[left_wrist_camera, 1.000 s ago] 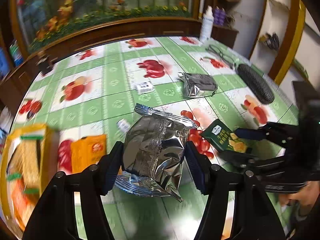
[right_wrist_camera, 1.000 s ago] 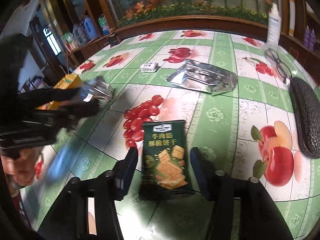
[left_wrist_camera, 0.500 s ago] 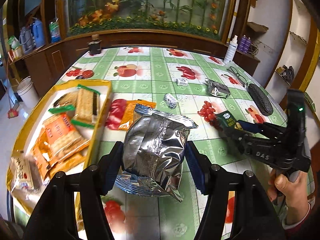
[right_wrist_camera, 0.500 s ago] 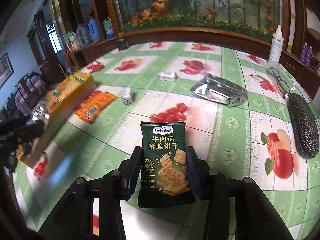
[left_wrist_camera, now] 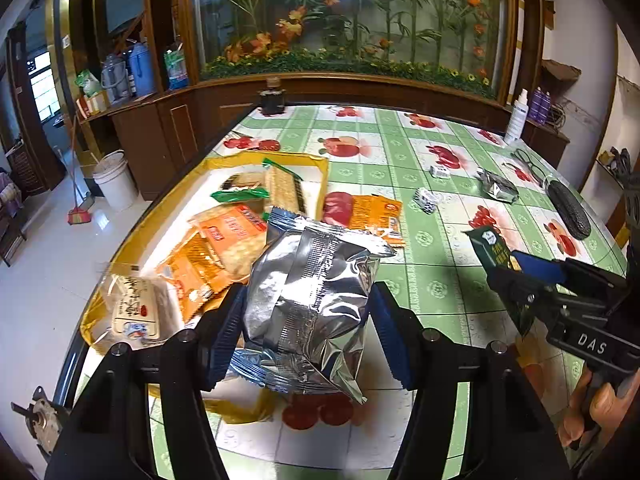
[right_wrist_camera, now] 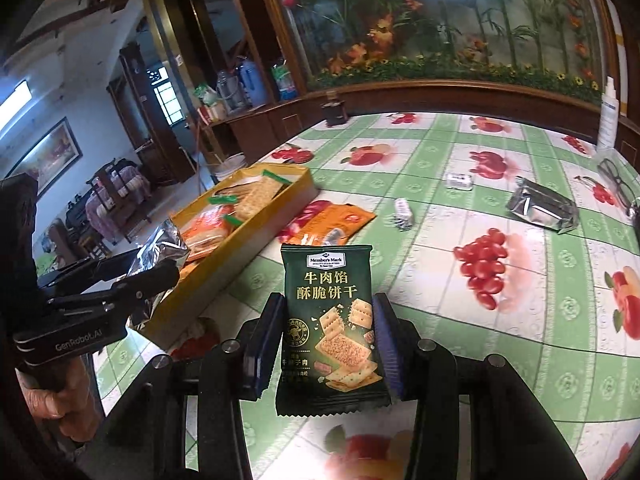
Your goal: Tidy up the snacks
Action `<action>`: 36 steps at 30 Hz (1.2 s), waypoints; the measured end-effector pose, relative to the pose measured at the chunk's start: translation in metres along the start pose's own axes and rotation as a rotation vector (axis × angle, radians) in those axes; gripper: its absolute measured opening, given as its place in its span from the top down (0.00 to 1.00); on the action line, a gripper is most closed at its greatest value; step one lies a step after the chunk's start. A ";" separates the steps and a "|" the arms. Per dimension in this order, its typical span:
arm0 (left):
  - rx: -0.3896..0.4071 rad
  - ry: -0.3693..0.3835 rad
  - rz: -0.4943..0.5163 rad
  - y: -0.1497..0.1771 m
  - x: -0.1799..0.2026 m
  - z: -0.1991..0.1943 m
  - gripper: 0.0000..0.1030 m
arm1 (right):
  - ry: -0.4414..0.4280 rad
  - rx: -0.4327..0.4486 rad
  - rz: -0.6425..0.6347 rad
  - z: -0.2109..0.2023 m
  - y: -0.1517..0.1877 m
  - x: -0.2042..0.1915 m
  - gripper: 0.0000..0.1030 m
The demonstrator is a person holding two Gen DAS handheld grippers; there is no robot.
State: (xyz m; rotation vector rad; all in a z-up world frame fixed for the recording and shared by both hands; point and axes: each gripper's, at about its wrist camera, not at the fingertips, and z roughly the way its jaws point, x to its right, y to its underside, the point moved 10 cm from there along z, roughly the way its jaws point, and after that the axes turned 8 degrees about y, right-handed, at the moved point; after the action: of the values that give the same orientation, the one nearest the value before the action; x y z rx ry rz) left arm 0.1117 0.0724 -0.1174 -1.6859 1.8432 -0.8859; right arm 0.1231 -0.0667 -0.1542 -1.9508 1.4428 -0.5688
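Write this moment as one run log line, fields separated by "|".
left gripper: shut on silver bag | right gripper: shut on green cracker packet | yellow tray: partly filled

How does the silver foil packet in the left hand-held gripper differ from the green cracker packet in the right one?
The silver foil packet is plain, crinkled and puffy; the green cracker packet is flat, printed with crackers and text. The silver packet looks bulkier, so the left hand-held gripper stands wider than the right hand-held gripper. The silver one hangs by the yellow tray; the green one over bare tablecloth. Both are sealed, clamped, off the table.
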 end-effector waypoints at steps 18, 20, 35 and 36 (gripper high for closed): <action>0.019 -0.059 -0.028 0.002 -0.036 -0.013 0.40 | -0.060 -0.008 -0.050 0.006 -0.014 -0.040 0.56; 0.018 -0.067 -0.037 0.003 -0.043 -0.013 0.40 | -0.074 -0.011 -0.062 0.011 -0.020 -0.049 0.56; 0.002 -0.107 -0.123 0.006 -0.096 -0.005 0.40 | -0.156 -0.016 -0.154 0.058 -0.069 -0.127 0.56; 0.001 -0.109 -0.129 0.006 -0.100 -0.004 0.40 | -0.159 -0.016 -0.160 0.062 -0.072 -0.131 0.56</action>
State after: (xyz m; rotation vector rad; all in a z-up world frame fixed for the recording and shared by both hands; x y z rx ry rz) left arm 0.1164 0.1719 -0.1261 -1.8326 1.6781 -0.8281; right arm 0.1733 0.0862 -0.1429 -2.0863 1.2052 -0.4610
